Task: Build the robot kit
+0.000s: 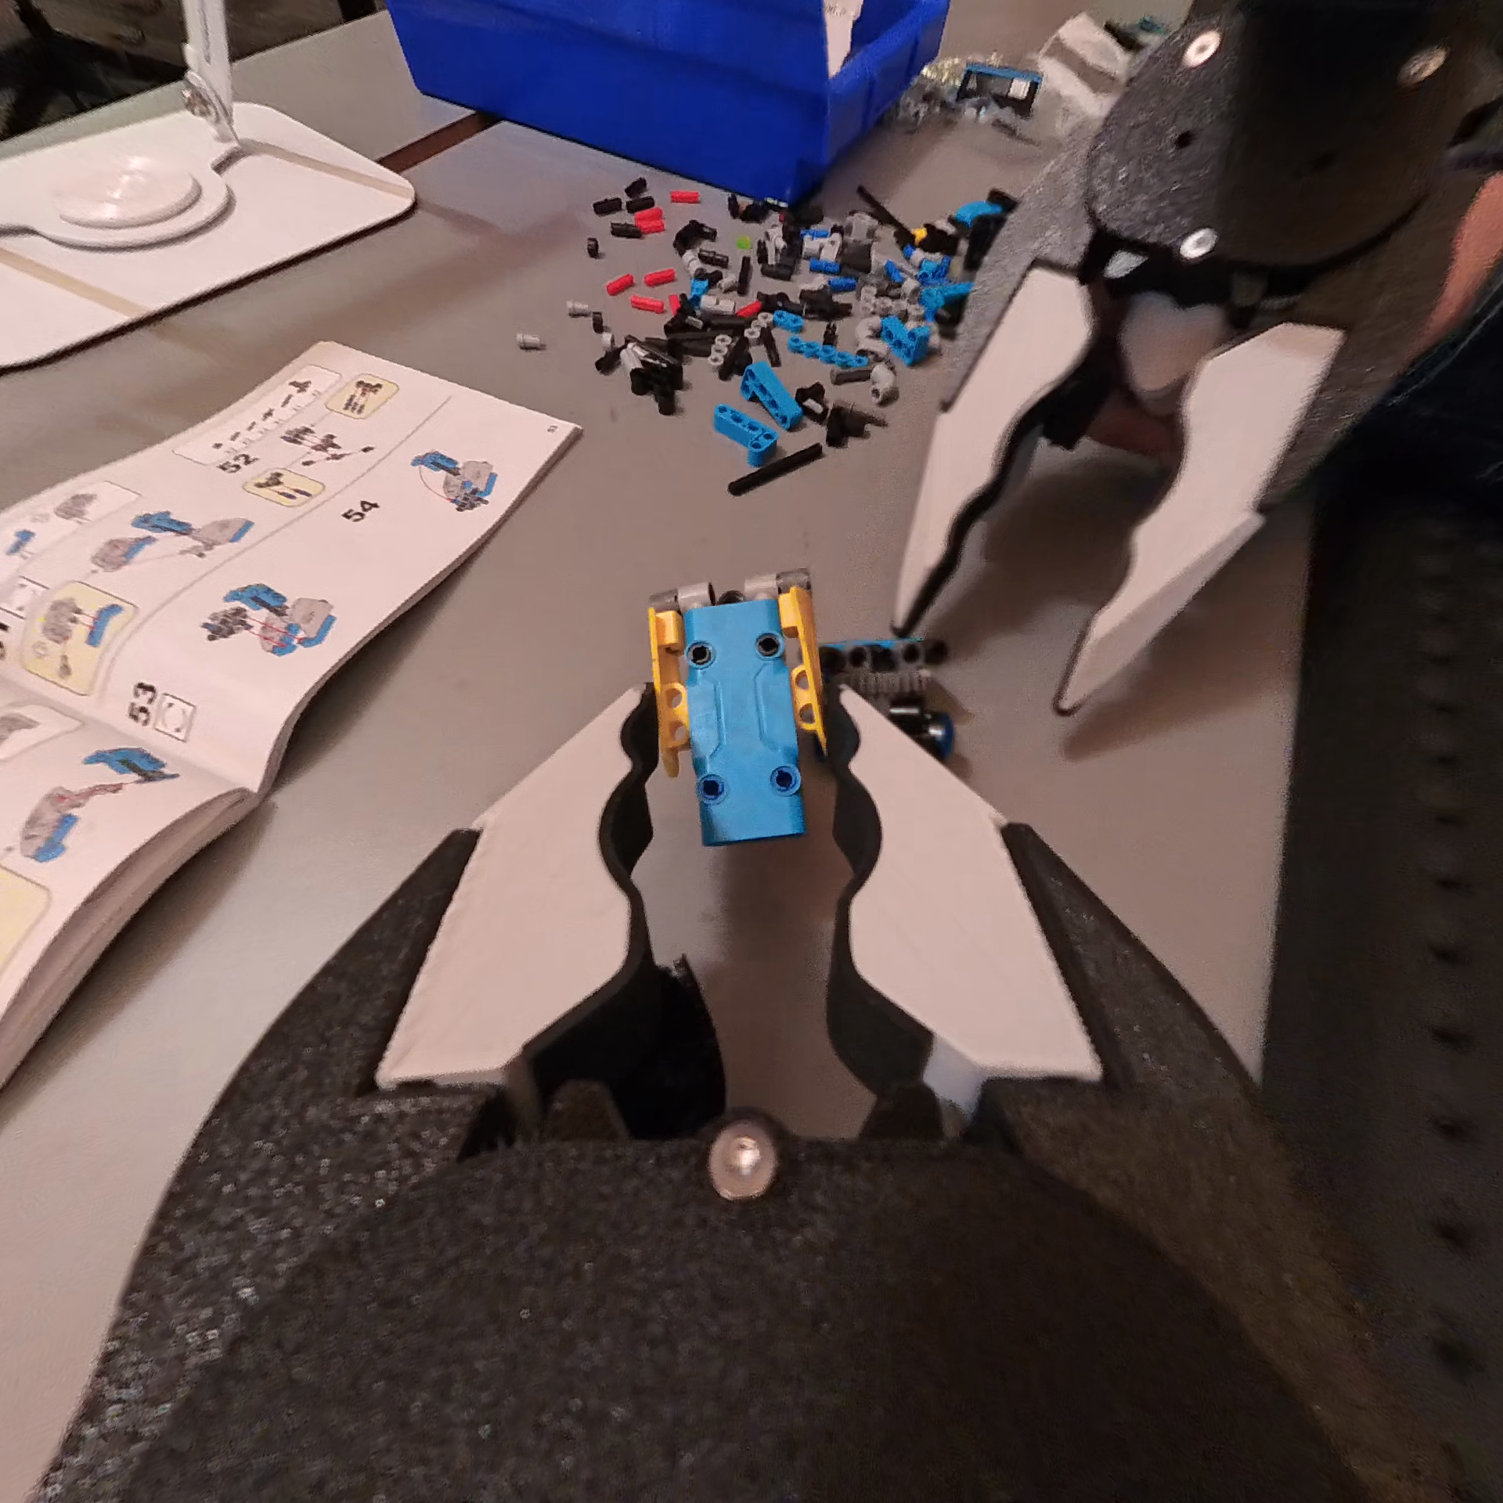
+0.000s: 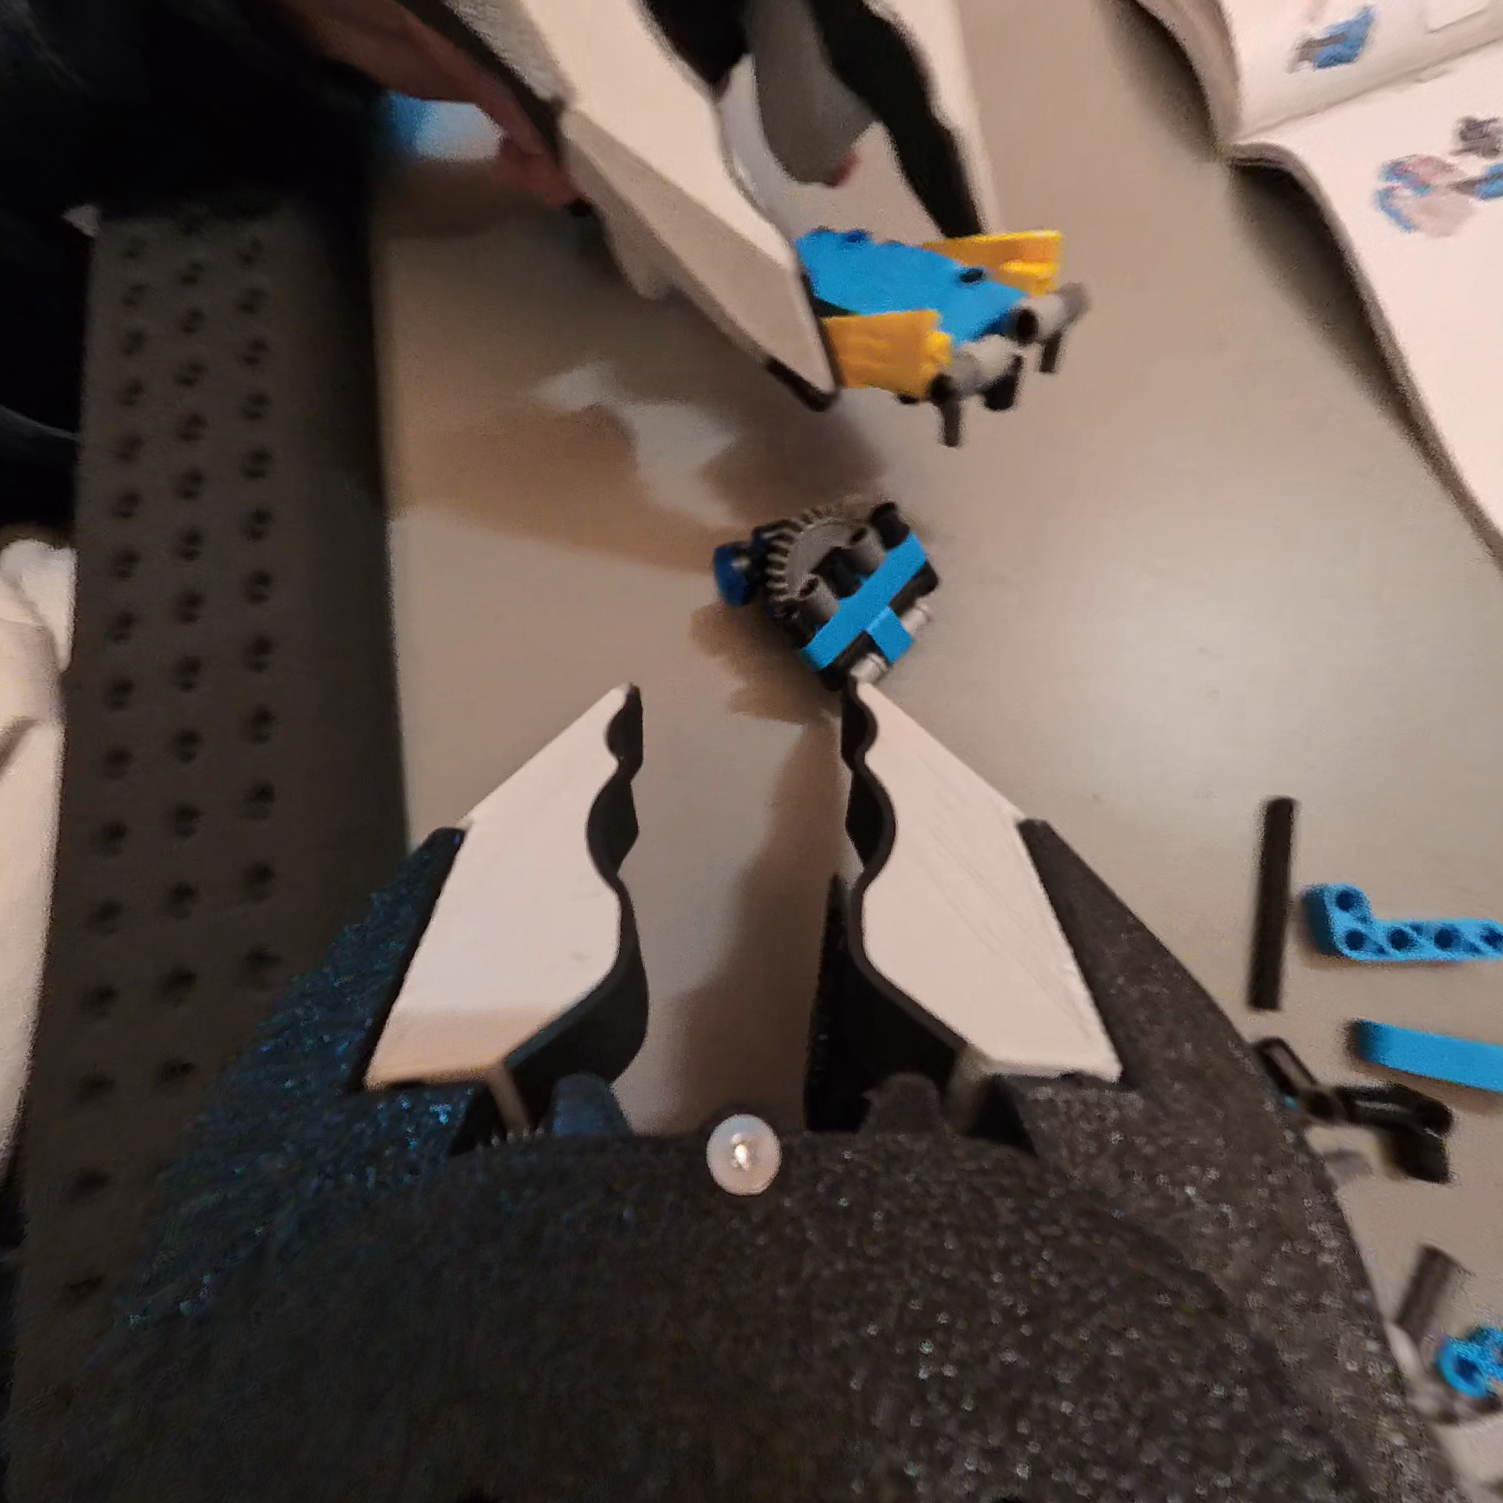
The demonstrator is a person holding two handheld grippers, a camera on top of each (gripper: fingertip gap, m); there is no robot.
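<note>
While its white fingers clamp a blue-and-yellow brick assembly (image 1: pixel 744 716) by the yellow side panels, the left gripper (image 1: pixel 740 720) holds the piece clear of the grey table (image 1: pixel 455 813). To this gripper's left lies an open instruction booklet (image 1: pixel 244 569), and beyond that a white lamp base (image 1: pixel 163 203). Ahead of it sit a scatter of loose black, blue, red and grey bricks (image 1: pixel 781 309) and a blue bin (image 1: pixel 667 81). Just to its right, a small black-and-blue gear assembly (image 2: pixel 825 594) rests on the table. Further right, the right gripper (image 2: pixel 740 699) hangs with jaws apart and empty, its right fingertip (image 2: pixel 866 707) right at that gear assembly. A perforated grey strip (image 2: pixel 228 651) runs along the table edge.
</note>
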